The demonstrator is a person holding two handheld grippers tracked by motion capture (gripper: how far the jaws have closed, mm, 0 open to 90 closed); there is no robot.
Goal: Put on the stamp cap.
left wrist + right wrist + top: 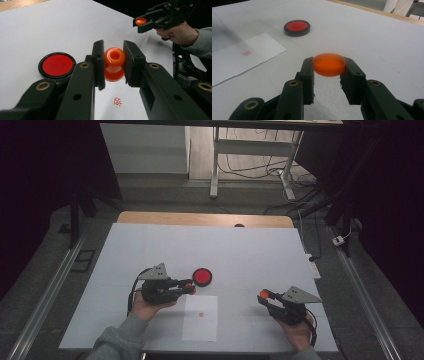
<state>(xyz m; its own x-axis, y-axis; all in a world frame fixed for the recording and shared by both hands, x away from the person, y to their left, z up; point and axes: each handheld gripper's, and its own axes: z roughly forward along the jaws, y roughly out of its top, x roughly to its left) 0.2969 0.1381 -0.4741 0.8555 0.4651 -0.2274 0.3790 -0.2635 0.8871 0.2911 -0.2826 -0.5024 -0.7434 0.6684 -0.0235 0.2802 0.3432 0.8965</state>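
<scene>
The left gripper clamps a glossy orange plastic stamp with a rounded knob, held just above the white paper sheet; its lower face is hidden. The sheet's small red imprint is too blurred to read. Right of the sheet, well apart, the right gripper pinches a shallow orange plastic cap. Beyond the sheet lies a round black-rimmed red ink pad.
</scene>
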